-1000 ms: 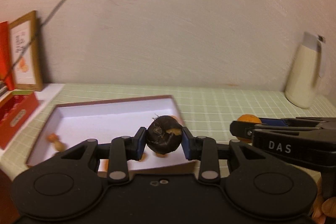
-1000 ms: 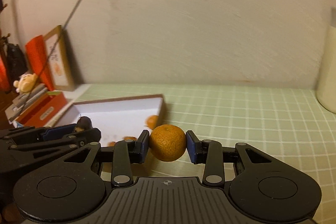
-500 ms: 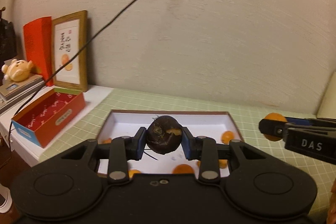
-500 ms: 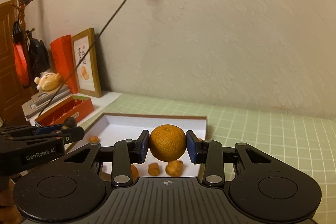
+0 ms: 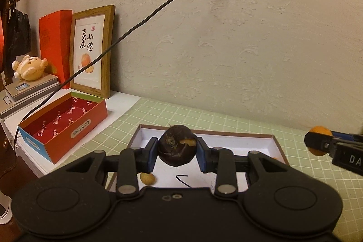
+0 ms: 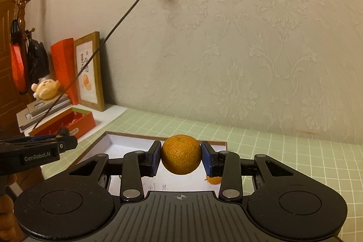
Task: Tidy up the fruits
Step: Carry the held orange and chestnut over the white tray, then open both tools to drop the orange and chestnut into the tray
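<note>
My left gripper [image 5: 177,154] is shut on a dark brown round fruit [image 5: 177,148] with a pale nick, held above a shallow white box [image 5: 261,140]. A small yellowish fruit [image 5: 147,178] lies in that box. My right gripper [image 6: 181,158] is shut on an orange mandarin [image 6: 181,154] above the same white box [image 6: 127,142]; another small orange fruit [image 6: 213,180] lies below it. The right gripper with its mandarin [image 5: 318,142] shows at the right of the left wrist view. The left gripper [image 6: 68,142] shows at the left of the right wrist view.
An open red box [image 5: 61,126] stands left of the white box on a white ledge. Behind it are a framed picture [image 5: 90,51], a red envelope [image 5: 53,47], a plush toy [image 5: 29,67] on a scale, and a black cable [image 5: 145,22] from the wall socket. A green grid mat [image 6: 295,155] covers the table.
Both grippers have risen and tilted up while holding their fruits. The white box now sits lower and nearer in both views, and more of the wall and left ledge shows.
</note>
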`<state>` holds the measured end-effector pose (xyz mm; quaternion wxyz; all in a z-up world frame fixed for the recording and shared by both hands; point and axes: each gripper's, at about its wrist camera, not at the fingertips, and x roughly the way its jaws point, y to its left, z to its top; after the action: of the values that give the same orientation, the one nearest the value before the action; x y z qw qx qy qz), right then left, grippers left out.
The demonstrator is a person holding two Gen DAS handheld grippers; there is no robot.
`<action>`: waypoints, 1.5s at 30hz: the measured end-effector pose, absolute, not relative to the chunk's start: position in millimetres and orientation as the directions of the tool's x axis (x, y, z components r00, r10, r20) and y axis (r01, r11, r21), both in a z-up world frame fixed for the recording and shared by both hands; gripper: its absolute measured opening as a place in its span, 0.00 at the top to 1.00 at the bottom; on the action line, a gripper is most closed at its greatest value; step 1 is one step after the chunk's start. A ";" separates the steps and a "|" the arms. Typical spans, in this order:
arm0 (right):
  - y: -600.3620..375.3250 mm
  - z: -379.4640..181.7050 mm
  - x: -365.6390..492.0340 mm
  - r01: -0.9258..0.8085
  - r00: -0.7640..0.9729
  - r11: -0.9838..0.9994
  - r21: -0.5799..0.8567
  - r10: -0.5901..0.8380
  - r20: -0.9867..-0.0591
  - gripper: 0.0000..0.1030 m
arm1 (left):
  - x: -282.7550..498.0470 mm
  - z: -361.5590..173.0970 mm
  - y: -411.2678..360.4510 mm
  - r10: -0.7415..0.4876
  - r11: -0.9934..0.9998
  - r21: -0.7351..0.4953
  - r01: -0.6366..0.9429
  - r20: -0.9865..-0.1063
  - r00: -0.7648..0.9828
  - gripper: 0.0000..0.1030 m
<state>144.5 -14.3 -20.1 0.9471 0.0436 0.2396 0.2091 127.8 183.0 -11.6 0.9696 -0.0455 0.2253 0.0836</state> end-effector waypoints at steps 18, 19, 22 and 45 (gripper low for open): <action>-5.8 -60.6 205.2 -0.318 0.796 0.934 0.165 0.358 -0.489 0.63 | 177.4 -44.0 199.4 0.164 0.975 -0.048 -0.217 -0.501 0.850 0.76; -5.3 -62.5 207.7 -0.315 0.795 0.934 0.167 0.356 -0.491 0.63 | 179.5 -44.8 199.1 0.167 0.975 -0.044 -0.218 -0.502 0.849 0.76; -3.0 -65.9 215.5 -0.308 0.795 0.936 0.170 0.352 -0.494 0.63 | 183.9 -46.1 198.5 0.174 0.974 -0.038 -0.222 -0.499 0.849 0.76; -7.8 -39.4 199.4 -0.351 0.830 0.924 0.149 0.381 -0.407 0.00 | 172.8 -16.6 192.0 0.310 0.942 0.026 -0.334 -0.444 0.840 0.06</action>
<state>199.4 -7.8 -39.4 0.9560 0.0340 0.2196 0.1913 172.8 192.0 -16.6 0.9589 -0.0264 0.2270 0.1680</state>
